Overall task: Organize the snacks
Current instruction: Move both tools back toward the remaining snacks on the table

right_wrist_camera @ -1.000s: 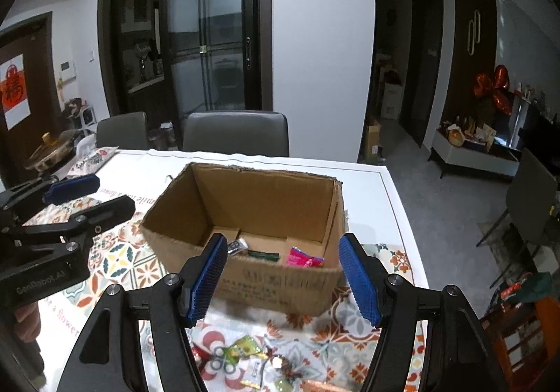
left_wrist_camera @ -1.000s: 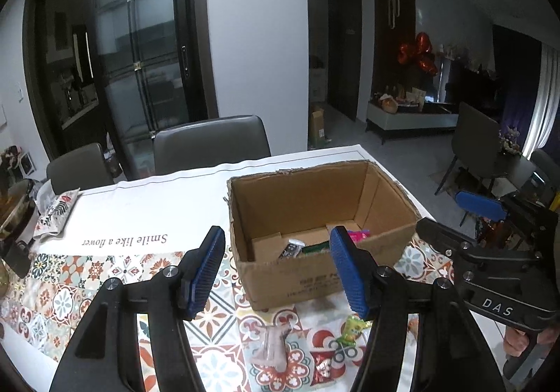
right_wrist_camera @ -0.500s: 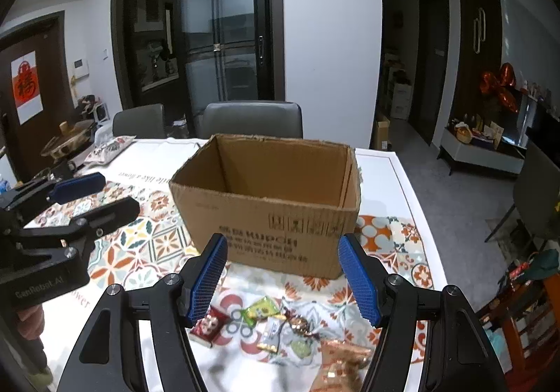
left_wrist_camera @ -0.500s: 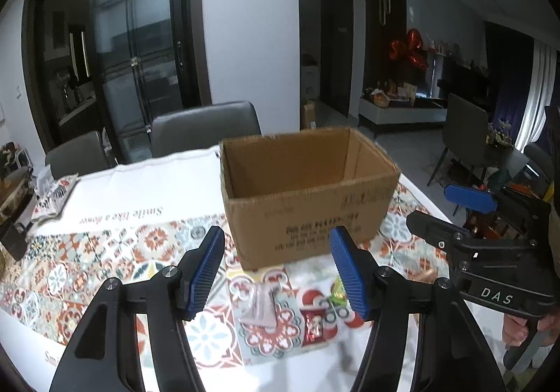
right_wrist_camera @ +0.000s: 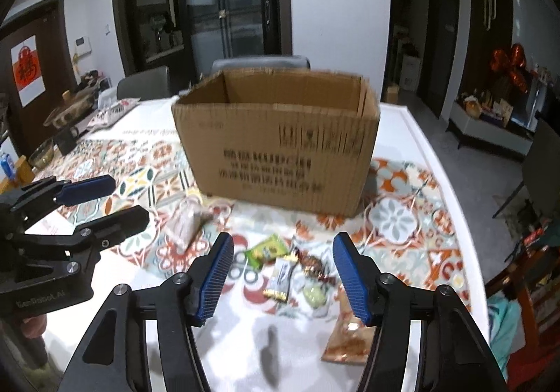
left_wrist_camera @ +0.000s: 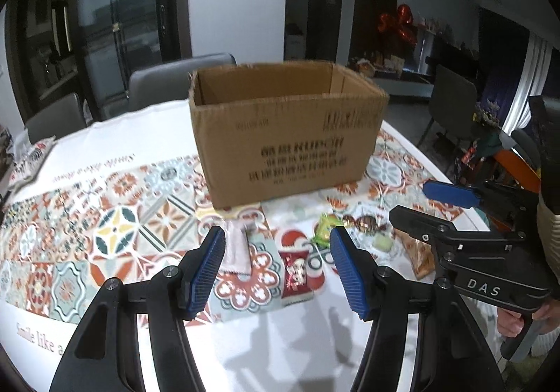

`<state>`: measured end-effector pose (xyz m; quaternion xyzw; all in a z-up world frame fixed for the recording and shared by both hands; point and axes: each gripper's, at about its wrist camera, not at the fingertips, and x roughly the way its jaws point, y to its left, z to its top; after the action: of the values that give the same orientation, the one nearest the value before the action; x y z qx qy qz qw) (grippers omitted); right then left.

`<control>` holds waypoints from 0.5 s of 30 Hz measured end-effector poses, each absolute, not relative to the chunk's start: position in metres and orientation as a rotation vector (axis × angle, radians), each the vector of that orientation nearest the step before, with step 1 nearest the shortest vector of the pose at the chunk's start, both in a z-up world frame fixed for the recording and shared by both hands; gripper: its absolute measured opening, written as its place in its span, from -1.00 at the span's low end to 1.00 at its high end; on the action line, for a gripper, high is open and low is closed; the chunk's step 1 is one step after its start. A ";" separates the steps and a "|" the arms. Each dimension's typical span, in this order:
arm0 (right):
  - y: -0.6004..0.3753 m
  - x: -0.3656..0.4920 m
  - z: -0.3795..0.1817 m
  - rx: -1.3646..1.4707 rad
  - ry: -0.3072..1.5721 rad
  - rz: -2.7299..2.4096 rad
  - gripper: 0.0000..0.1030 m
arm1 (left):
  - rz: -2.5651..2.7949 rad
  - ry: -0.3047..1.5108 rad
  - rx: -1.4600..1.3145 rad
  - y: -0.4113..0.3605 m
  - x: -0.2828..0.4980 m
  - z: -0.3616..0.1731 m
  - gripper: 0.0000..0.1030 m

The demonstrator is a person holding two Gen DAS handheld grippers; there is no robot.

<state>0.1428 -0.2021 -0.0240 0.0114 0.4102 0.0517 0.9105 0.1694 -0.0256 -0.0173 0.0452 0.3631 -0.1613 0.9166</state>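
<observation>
An open cardboard box point(left_wrist_camera: 287, 133) point(right_wrist_camera: 276, 140) stands on the patterned tablecloth; its inside is hidden from here. Loose snacks lie in front of it. In the left wrist view, my left gripper point(left_wrist_camera: 278, 240) hangs open over a red packet point(left_wrist_camera: 295, 273) and beside a pale packet point(left_wrist_camera: 238, 248). My right gripper point(right_wrist_camera: 284, 241) is empty and its jaws are closing above a green packet point(right_wrist_camera: 267, 250), a white and gold bar point(right_wrist_camera: 281, 278), a brown candy point(right_wrist_camera: 313, 264) and a pale green sweet point(right_wrist_camera: 315, 294). An orange-brown packet point(right_wrist_camera: 350, 336) lies under its right finger.
Grey chairs point(right_wrist_camera: 260, 63) stand behind the table. A pot and a glass bowl point(right_wrist_camera: 42, 156) sit at the far left, with a printed bag point(left_wrist_camera: 29, 161) near them. The table's right edge point(right_wrist_camera: 465, 234) drops to the floor. A hand point(left_wrist_camera: 521, 318) holds the right gripper point(left_wrist_camera: 409, 199).
Both grippers have sunk toward the table. The box, seen from above before, now shows its front wall only. The snacks have come closer, and the right jaws have narrowed a little.
</observation>
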 end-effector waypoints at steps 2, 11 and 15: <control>-0.202 0.143 -0.032 0.031 0.867 0.117 0.03 | -0.343 0.765 0.092 -0.027 0.171 -0.026 0.14; -0.202 0.153 -0.064 0.064 0.944 0.135 -0.15 | -0.391 0.883 0.056 -0.035 0.185 -0.065 -0.05; -0.203 0.160 -0.076 0.073 0.975 0.140 -0.21 | -0.398 0.919 0.058 -0.039 0.193 -0.079 -0.10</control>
<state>0.1597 -0.2034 -0.0761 0.0352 0.4679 0.0670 0.8806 0.1927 -0.0386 -0.0791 0.0278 0.4403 -0.1906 0.8770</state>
